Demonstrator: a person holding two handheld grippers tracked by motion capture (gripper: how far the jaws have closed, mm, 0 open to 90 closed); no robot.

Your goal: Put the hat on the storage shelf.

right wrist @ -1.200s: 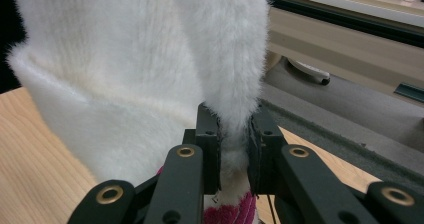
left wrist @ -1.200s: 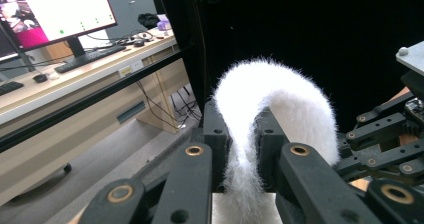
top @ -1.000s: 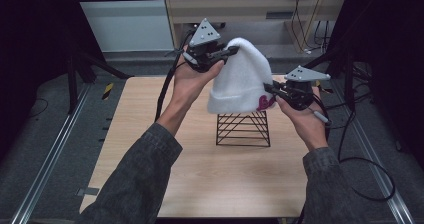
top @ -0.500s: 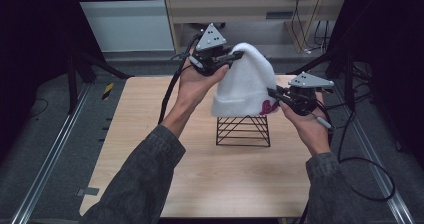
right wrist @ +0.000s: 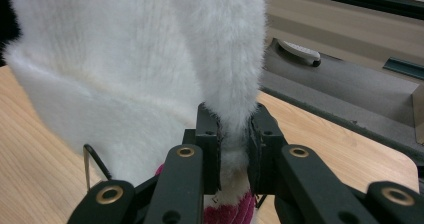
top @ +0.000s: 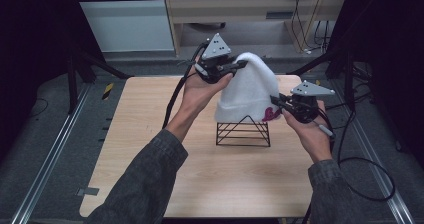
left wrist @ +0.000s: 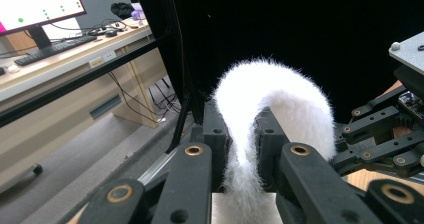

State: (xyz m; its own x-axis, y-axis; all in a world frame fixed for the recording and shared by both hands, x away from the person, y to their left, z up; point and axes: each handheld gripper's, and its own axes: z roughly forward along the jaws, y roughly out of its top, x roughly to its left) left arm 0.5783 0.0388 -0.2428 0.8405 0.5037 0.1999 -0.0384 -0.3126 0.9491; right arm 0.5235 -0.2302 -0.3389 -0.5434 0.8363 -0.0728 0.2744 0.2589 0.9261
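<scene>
Surface: a light wooden table (top: 150, 149) with a dark edge, standing on a grey floor (top: 45, 134) with metal rails along both sides. Behind it, a pale wall panel and a low shelf unit with loose cables. The left gripper view takes in a desk (left wrist: 60, 54) carrying a lit monitor (left wrist: 40, 4) and a keyboard (left wrist: 55, 49).

On the table, right of centre: a black wire rack (top: 243, 132), peaked like a small roof.

The item: a white fuzzy hat (top: 250, 91), held up over the rack, its lower band level with the rack's peak. A dark pink patch (top: 270, 115) shows at its lower right edge; what it is cannot be told.

Left gripper (top: 231, 67): raised at the hat's top, jaws narrowed on a fold of the white fabric, which arches up between them and over in its own view (left wrist: 243, 149).

Right gripper (top: 278, 102): at the hat's lower right edge, jaws clamped on the fabric near the band (right wrist: 234, 139), pink showing just beneath.

Both forearms wear grey sleeves (top: 145, 184).
</scene>
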